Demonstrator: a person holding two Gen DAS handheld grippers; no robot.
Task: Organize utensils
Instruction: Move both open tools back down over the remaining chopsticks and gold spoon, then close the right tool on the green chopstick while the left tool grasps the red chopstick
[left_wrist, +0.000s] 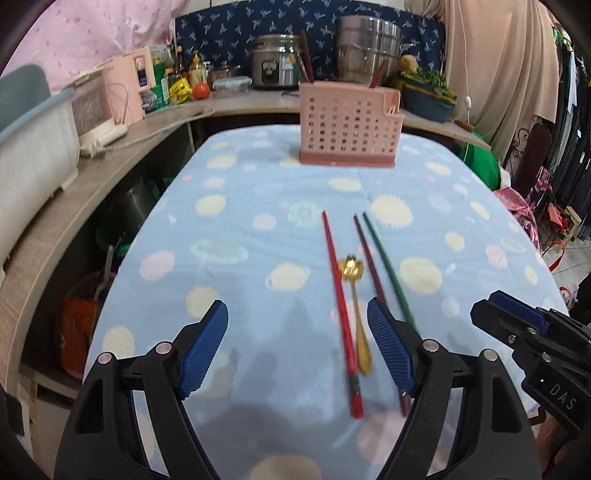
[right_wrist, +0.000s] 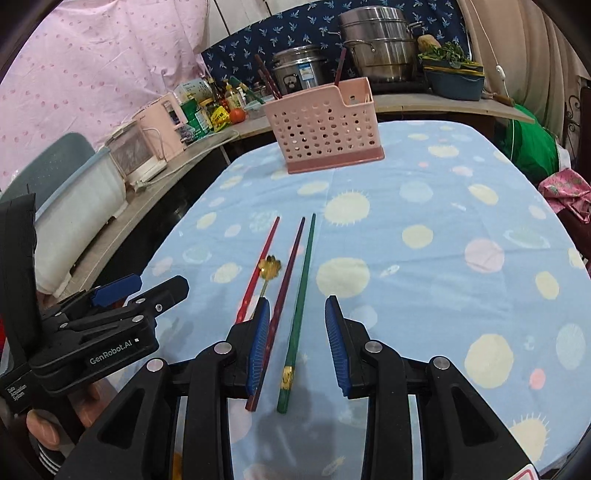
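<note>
On the blue dotted tablecloth lie a red chopstick (left_wrist: 338, 295), a gold spoon (left_wrist: 356, 295), a dark purple chopstick (left_wrist: 369, 258) and a green chopstick (left_wrist: 384, 266). My left gripper (left_wrist: 297, 343) hangs wide open over the near ends of the red chopstick and spoon, holding nothing. My right gripper (right_wrist: 297, 343) is partly open. The green chopstick (right_wrist: 297, 325) lies on the cloth between its fingers, untouched, and the purple chopstick (right_wrist: 277, 321) runs beside its left pad. A pink perforated caddy (left_wrist: 349, 125) stands at the table's far end with a few sticks in it.
A counter wraps the far and left sides with a rice cooker (left_wrist: 275, 62), steel pots (left_wrist: 369, 44), bottles, a tomato (left_wrist: 201, 90) and a white tub (left_wrist: 33, 147). Clothes hang at the right. A hand (right_wrist: 48, 424) grips the left tool.
</note>
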